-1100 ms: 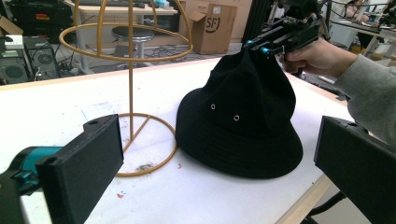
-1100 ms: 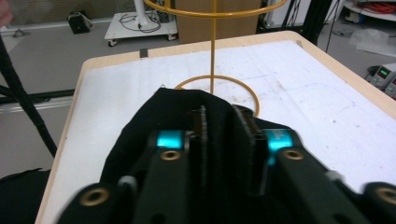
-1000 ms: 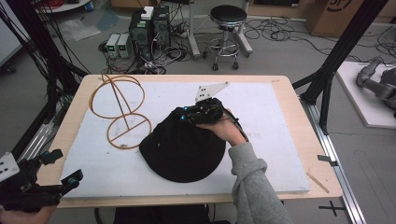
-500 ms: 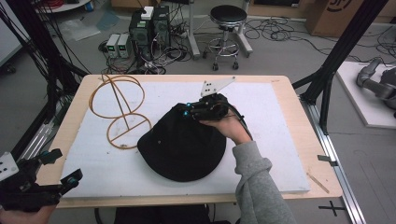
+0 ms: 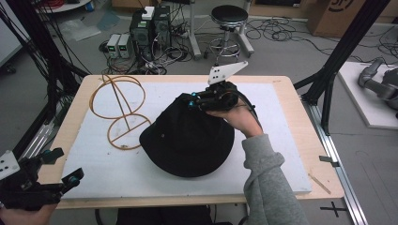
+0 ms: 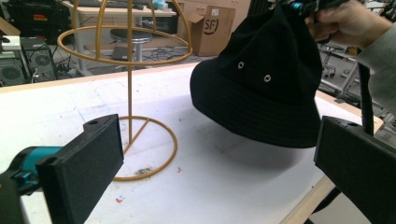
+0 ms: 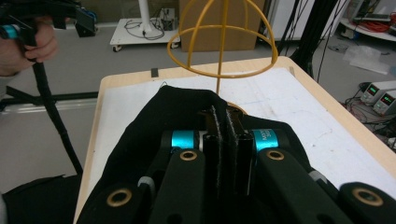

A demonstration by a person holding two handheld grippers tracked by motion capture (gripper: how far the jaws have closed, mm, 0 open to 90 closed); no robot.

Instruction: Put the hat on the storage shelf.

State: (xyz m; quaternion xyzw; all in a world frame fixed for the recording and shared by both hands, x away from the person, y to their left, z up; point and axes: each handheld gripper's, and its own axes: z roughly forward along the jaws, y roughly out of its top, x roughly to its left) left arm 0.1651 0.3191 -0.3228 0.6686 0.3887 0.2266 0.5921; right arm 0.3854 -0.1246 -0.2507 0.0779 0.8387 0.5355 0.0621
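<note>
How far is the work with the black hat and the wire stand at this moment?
Done: the right tool has its jaws closed on the black fabric bucket hat, and one side is lifted off the white board. In hand: the hat hangs tilted, apart from the golden wire hat stand. Left, probably: placing the hat on the stand's bare dome. The left tool waits open at the table's near corner.

Grey floor [image 5: 291, 51] all round, strewn with black cables [image 5: 277, 28]. Beyond the table's far edge — a round black stool [image 5: 226, 15] on a chrome base, beside stacked black electronics [image 5: 150, 26] and two small grey boxes [image 5: 119, 45]. Cardboard box [image 5: 345, 14] at far right; black frame struts [image 5: 345, 51] — slanting at either side.
</note>
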